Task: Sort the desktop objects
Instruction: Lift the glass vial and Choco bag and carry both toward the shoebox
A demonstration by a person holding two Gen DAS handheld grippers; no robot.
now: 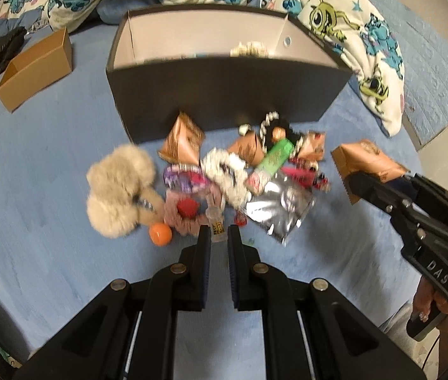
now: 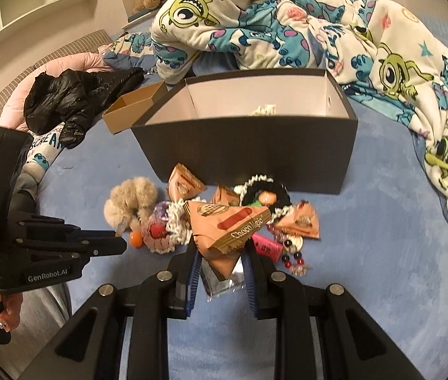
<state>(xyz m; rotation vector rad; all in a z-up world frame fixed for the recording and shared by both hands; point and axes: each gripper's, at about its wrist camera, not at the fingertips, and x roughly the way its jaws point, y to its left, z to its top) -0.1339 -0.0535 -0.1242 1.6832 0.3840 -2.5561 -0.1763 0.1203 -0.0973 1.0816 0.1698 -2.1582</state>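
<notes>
L wrist: left claw pinched on a small clear vial; pile mostly unsorted on the bed, black box nearly empty.
R wrist: right claw clamped on a choco packet, raised short of the box.

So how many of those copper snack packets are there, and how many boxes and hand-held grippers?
Copper snack packets: 4 (one in the right gripper; three loose)
Boxes: 2 (black box, brown box)
Grippers: 2 (the left gripper pinches a small clear bottle)
Total: 8
</notes>
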